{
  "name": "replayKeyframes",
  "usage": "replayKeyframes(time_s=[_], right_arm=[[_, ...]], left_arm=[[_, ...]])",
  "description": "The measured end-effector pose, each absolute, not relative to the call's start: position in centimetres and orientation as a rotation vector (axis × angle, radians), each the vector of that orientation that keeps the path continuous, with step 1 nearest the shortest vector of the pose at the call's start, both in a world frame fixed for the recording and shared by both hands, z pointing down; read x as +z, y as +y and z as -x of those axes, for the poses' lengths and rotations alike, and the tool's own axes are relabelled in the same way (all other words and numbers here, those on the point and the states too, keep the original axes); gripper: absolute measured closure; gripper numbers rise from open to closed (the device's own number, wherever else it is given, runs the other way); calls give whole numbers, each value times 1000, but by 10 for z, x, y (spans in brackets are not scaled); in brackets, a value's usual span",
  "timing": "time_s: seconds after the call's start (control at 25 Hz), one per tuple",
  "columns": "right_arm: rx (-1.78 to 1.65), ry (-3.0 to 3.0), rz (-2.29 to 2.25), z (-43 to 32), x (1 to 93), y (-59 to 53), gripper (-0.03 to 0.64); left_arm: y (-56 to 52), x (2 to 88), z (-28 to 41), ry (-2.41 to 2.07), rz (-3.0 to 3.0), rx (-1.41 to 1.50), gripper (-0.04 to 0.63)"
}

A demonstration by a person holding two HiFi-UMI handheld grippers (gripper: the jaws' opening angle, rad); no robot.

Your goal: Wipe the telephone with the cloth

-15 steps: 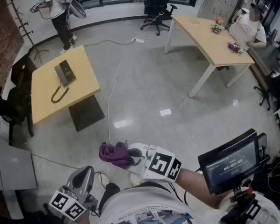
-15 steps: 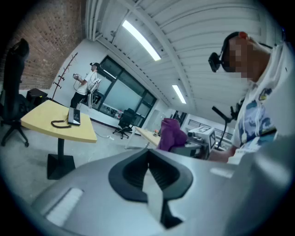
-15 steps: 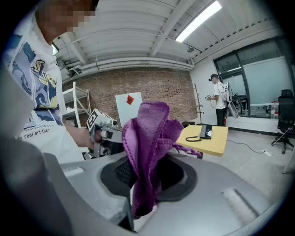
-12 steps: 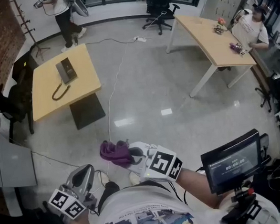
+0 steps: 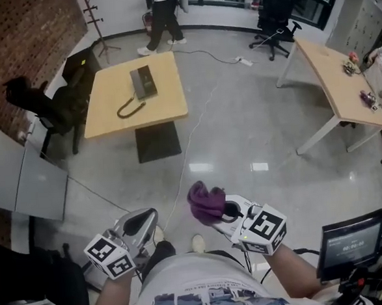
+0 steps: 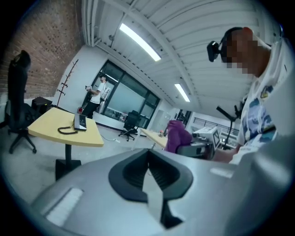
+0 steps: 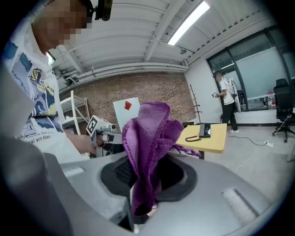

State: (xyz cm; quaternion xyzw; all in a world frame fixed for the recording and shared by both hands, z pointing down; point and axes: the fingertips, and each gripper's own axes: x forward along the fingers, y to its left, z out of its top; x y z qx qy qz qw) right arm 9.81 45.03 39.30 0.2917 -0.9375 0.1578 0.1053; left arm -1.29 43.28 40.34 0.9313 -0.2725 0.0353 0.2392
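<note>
The telephone (image 5: 142,82) sits on a light wooden table (image 5: 165,105), near the table's far edge. Its dark cord (image 5: 128,108) curls over the tabletop just beside it, on the side nearer the person. Both grippers are well short of that table, across a stretch of glossy floor and close in to the person's body.

The right gripper (image 5: 222,209) is clamped on the purple cloth (image 5: 205,201). In the right gripper view the fabric is pinched low between the two jaws and bunches up above them in loose folds, partly covering the sight of the table beyond. The left gripper (image 5: 140,222) is closed with nothing in it — its own view shows the jaws meeting along a thin seam, with the table and telephone far ahead to the left.

Beyond the table's far side a person (image 5: 162,14) in a white top stands near a coat stand (image 5: 93,18). A black chair (image 5: 74,72) stands against the table's left edge — between it and the brick wall. A thin cable (image 5: 195,125) runs along the floor to the table's right.
</note>
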Motion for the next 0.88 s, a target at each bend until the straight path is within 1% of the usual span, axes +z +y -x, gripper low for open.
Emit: replayKeyframes(time_s=[0.36, 0.64, 0.88], right_arm=[[472, -2767, -902, -115, 389, 434, 526], [496, -2752, -874, -102, 396, 419, 526], [516, -2717, -881, -90, 404, 389, 526]], left_arm=[[420, 394, 13, -823, -2581, 113, 609], [407, 402, 28, -836, -2548, 111, 609], [374, 413, 38, -820, -2528, 85, 609]])
